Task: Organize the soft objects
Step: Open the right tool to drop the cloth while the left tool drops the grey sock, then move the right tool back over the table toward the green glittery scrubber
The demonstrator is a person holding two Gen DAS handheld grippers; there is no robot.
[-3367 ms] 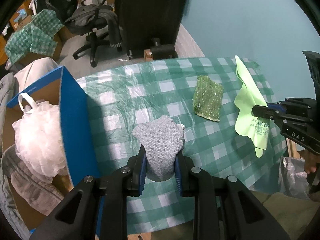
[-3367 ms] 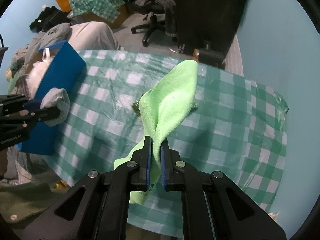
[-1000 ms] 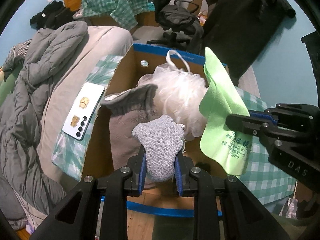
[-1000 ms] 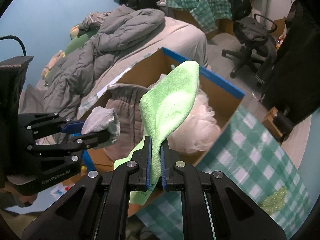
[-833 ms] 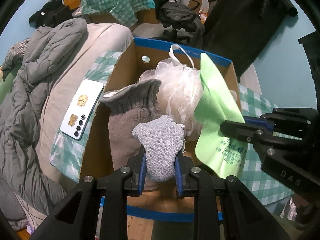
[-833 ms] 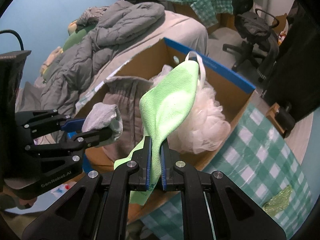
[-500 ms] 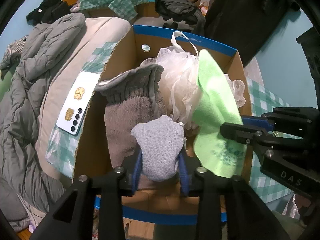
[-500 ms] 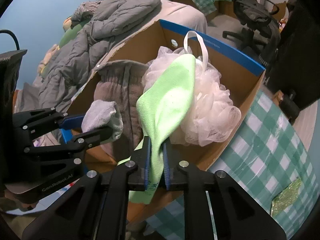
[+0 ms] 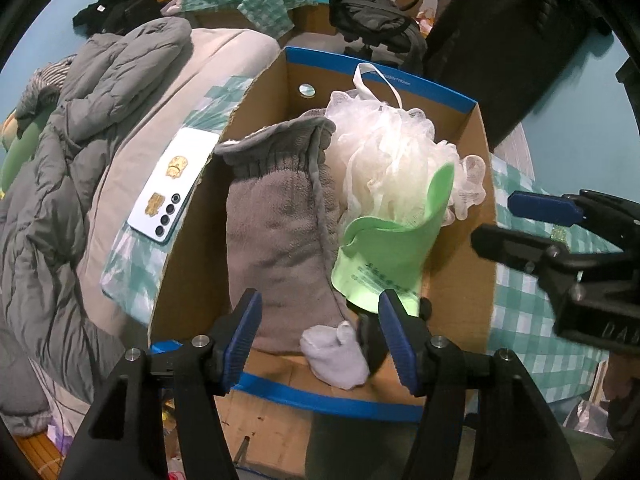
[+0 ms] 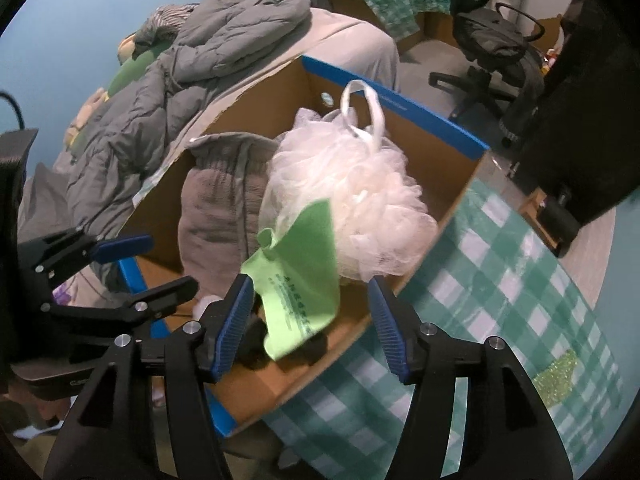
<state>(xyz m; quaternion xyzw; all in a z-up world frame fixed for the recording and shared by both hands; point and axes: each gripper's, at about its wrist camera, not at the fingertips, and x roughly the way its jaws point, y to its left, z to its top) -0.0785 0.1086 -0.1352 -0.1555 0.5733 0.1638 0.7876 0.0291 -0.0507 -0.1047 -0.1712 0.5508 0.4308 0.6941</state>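
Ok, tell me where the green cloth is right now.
In both wrist views the green cloth is inside the cardboard box, draped against the white bath pouf, right of the grey towel.

Packed box (image 9: 456,280): grey mitt (image 9: 280,224) along the left wall, white pouf (image 9: 384,148) filling the far right half up past the rim, green cloth (image 9: 384,248) slumped against it, small sock (image 9: 334,354) on the floor at the near edge. Bare cardboard only at the near right corner and along the near wall beside the sock. Open checked tablecloth (image 10: 500,264) right of the box; phone (image 9: 172,192) and grey duvet (image 9: 60,184) crowding the left side.
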